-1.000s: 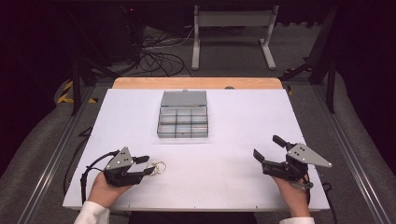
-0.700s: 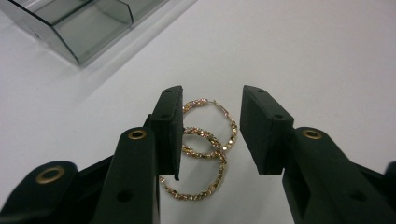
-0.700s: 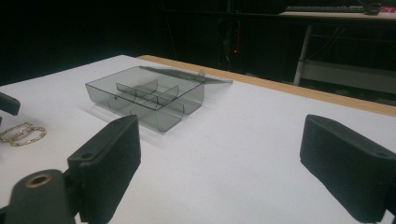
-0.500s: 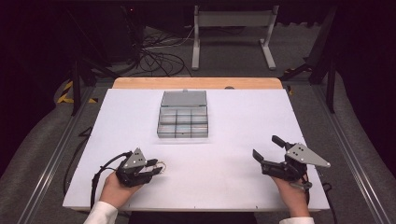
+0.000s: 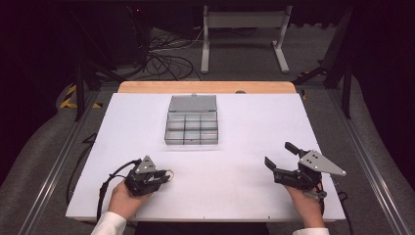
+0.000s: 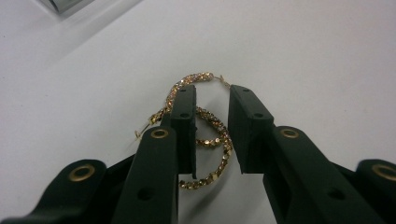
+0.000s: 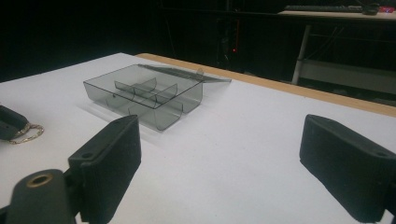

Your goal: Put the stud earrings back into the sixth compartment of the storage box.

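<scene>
Left tool [image 6: 211,135] straddles gold earrings [image 6: 205,140]

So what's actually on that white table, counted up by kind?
Gold hoop earrings: 2, overlapping, between the left tool's jaws
Clear compartment box: 1, lid open
Hand-held tools: 2, left, and right tool with jaws wide apart
Total: 5

The white table [image 5: 235,186] is evenly lit from above, while the upper frame is left in near darkness. Soft, short shadows are cast beneath the box [image 7: 144,95] and hoops [image 6: 205,135]. Foreground jaws are rendered slightly blurred; fine grain is visible throughout.
</scene>
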### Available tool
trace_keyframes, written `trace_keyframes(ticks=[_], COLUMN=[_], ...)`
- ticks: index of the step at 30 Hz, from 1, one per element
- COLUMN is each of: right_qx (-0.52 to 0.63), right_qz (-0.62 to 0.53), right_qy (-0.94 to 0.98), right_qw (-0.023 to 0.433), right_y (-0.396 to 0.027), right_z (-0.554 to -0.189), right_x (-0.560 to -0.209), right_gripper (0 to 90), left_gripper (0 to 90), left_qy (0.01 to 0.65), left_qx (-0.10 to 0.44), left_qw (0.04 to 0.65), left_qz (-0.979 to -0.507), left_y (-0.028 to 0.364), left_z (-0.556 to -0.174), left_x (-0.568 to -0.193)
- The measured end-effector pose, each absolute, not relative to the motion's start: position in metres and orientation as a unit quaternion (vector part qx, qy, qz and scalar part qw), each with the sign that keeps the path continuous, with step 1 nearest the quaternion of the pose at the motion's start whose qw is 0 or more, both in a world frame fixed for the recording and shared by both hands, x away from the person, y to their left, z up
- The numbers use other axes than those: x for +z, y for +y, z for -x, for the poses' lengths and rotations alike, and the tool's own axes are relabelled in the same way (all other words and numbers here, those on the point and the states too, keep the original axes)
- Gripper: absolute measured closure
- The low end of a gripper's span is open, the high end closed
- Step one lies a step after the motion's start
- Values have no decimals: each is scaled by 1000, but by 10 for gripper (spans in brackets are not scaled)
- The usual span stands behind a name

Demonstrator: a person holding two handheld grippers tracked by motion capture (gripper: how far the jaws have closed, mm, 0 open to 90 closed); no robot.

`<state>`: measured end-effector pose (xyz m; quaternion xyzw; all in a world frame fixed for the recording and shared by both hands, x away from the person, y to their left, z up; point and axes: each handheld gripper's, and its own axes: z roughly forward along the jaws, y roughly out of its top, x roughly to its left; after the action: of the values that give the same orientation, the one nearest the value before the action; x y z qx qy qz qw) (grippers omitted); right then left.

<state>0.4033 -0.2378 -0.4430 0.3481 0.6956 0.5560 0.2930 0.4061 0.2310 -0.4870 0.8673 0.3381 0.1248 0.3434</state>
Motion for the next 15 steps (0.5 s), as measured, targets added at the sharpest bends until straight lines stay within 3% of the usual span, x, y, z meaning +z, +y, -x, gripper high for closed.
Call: trace_keyframes(ticks=[10, 15], right_qx=[556, 556], right_qz=[-347, -348], right_qy=[696, 695], right_qw=[293, 294], right_y=[-237, -237], right_z=[-403, -403], right_x=[-443, -443], right_gripper=[137, 139], left_gripper=[840, 854], left_qy=[351, 348], left_qx=[126, 127], left_qw=[336, 332], left_qz=[-865, -868], left_y=[228, 226], left_z=[-408, -408], left_x=[-488, -486])
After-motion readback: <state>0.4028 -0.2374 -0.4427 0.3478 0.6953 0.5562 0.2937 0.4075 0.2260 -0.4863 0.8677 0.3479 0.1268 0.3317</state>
